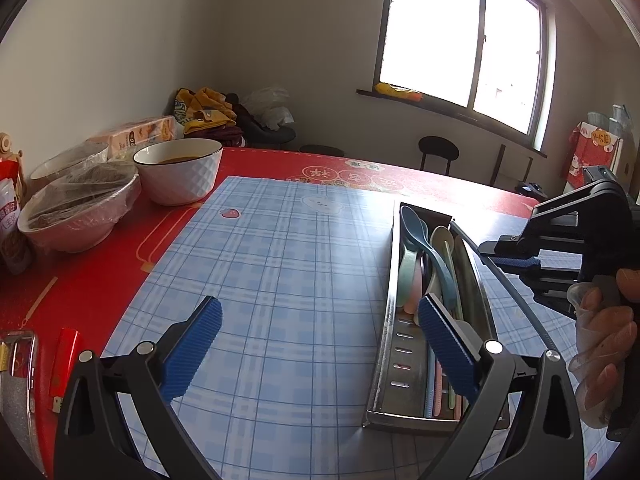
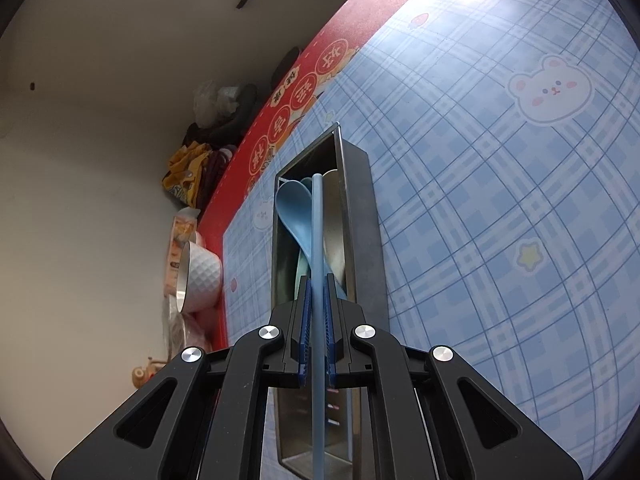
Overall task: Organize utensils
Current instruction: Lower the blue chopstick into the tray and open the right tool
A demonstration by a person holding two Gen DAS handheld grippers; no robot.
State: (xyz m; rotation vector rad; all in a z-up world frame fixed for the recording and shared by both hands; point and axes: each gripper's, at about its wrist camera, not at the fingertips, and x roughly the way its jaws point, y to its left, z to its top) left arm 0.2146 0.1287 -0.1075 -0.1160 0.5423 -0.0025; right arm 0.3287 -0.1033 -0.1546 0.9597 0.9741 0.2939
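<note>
Through the left wrist camera, your left hand-held gripper (image 1: 320, 336) stood spread wide with nothing between its blue pads, hovering over the blue plaid mat (image 1: 280, 260) on the surface. The metal utensil tray (image 1: 390, 320) lay at about 3 o'clock from it, touching the right pad's side of the view, with a blue spoon (image 1: 428, 248) and pale utensils inside. Your right hand-held gripper (image 1: 516, 262) showed at 3 o'clock beyond the tray. A white bowl (image 1: 180, 176) sat at 10 o'clock. Through the right wrist camera, your right hand-held gripper (image 2: 316, 284) was clamped narrow on a thin blue utensil handle (image 2: 317, 220), which pointed toward 12 o'clock over the tray (image 2: 368, 240).
</note>
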